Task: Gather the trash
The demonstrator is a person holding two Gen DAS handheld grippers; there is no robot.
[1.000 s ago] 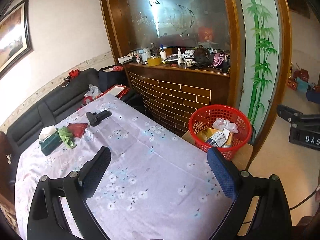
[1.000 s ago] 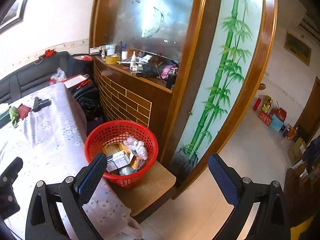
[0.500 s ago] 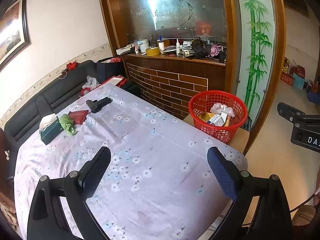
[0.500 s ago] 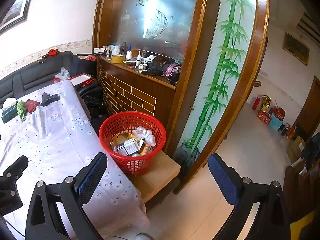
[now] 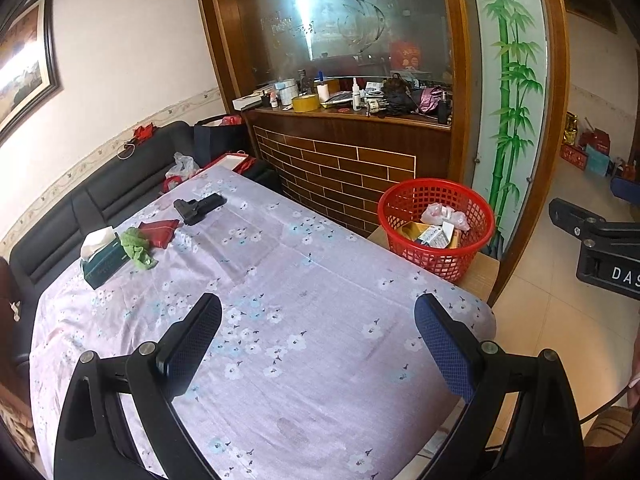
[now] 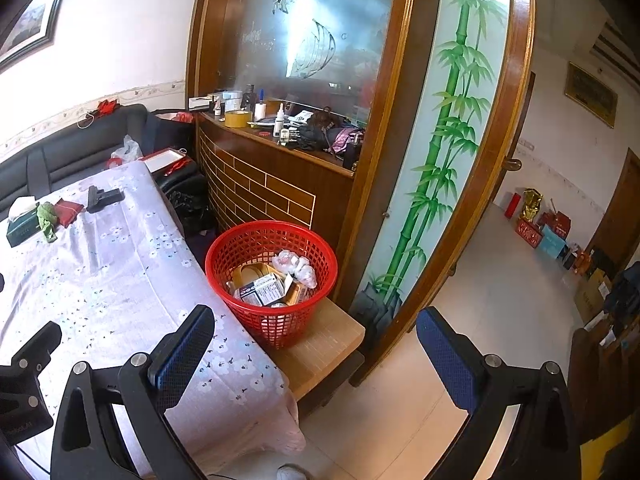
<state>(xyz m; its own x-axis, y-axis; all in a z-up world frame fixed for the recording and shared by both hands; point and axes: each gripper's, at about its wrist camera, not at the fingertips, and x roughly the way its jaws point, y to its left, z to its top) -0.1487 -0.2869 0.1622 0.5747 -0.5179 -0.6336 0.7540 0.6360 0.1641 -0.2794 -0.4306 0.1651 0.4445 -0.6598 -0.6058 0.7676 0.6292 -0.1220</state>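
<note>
Tablecloth (image 5: 304, 280) bare nearby; both tools (image 5: 316, 336) (image 6: 314, 344) spread, empty; red basket (image 6: 256, 248) contents jumbled, labels unreadable.

I pull both my grippers back from the red basket (image 6: 272, 280) (it shrinks in my views), and more of the table's (image 5: 280, 320) near edge shows.

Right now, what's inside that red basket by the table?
The red basket holds a crumpled clear plastic bag, a printed carton and yellowish packaging. Whatever lies beneath them is covered.
</note>
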